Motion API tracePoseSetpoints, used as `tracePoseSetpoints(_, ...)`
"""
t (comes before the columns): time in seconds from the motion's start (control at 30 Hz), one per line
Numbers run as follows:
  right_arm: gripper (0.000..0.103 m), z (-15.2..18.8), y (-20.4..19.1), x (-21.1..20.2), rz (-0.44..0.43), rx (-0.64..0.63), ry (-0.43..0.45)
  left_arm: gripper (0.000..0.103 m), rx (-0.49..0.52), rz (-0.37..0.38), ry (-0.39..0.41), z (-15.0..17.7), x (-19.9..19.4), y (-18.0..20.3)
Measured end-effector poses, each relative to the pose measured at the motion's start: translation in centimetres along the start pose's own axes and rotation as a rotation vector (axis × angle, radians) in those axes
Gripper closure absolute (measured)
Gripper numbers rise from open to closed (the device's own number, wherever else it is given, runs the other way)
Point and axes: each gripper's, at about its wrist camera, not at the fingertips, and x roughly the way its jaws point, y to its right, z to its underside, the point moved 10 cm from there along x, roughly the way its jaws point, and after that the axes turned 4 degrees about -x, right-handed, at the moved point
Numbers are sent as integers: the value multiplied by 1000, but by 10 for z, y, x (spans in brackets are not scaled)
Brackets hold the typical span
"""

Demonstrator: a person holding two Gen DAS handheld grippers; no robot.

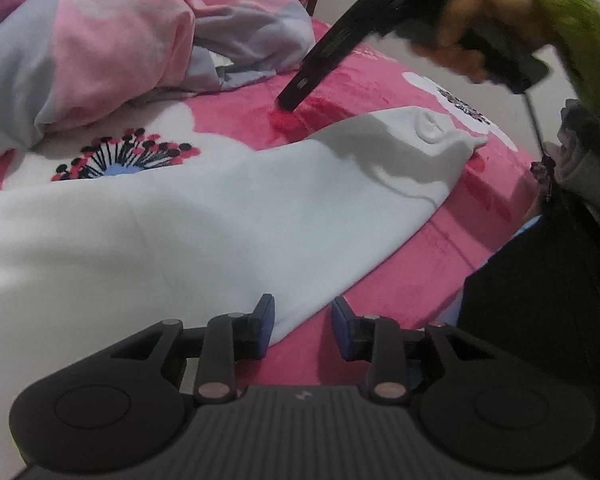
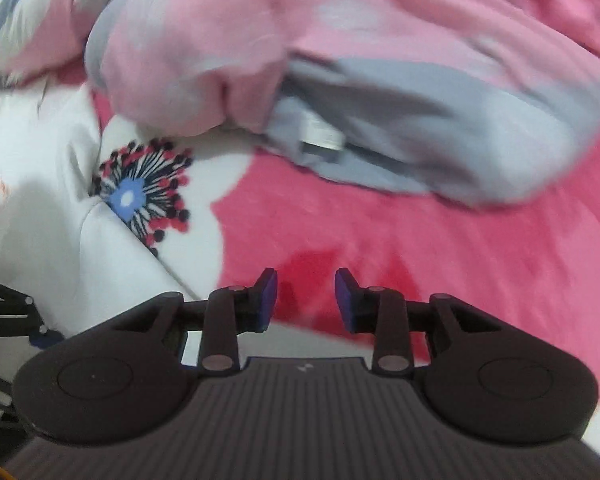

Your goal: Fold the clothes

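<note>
A white garment (image 1: pixel 172 232) lies spread flat on the pink flowered blanket (image 1: pixel 420 272). Its near corner reaches between the fingers of my left gripper (image 1: pixel 302 322), which is open and low over the blanket. My right gripper (image 1: pixel 296 98) shows in the left wrist view as a dark shape held above the blanket, beyond the garment's far edge. In the right wrist view my right gripper (image 2: pixel 306 296) is open and empty over pink blanket (image 2: pixel 420 248). The white garment (image 2: pixel 36 216) lies at its left.
A crumpled pink and grey quilt (image 1: pixel 100 52) is heaped at the back of the bed; it also fills the top of the right wrist view (image 2: pixel 340 72). The person's dark clothing (image 1: pixel 540 300) stands at the right. The blanket has a flower print (image 2: pixel 144 192).
</note>
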Motion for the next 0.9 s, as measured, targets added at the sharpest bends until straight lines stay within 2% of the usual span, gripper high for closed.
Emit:
tracePoseSetpoints(0.1,72,0,-20,12,-59,-110,-46,70,-18,6,8,2,0,-2)
tracePoseSetpoints(0.2,72,8,-36,11,-83,-228,-68,70,-32,13,12,3,0,-3)
tracePoseSetpoints(0.33,71,19,-55,13,-87,-402,-119,70,-30,16,14,3,0,-3)
tracePoseSetpoints(0.57,69,26,-78,24,-83,-595,-155,70,-11,14,16,4,1,-3)
tracePoseSetpoints(0.67,69,28,-84,29,-77,-636,-165,70,-6,11,17,4,1,-2)
tracePoseSetpoints(0.7,77,29,-86,29,-84,-637,-176,70,-5,9,17,5,1,-2)
tracePoseSetpoints(0.73,96,29,-88,29,-94,-636,-188,70,-6,7,19,5,0,-2)
tracePoseSetpoints(0.77,101,30,-91,28,-104,-630,-204,70,-6,5,20,5,0,-2)
tracePoseSetpoints(0.8,101,29,-94,26,-88,-648,-201,70,-6,2,22,5,0,-2)
tracePoseSetpoints(0.9,102,12,-88,7,38,-651,-80,70,-7,-4,28,6,0,-2)
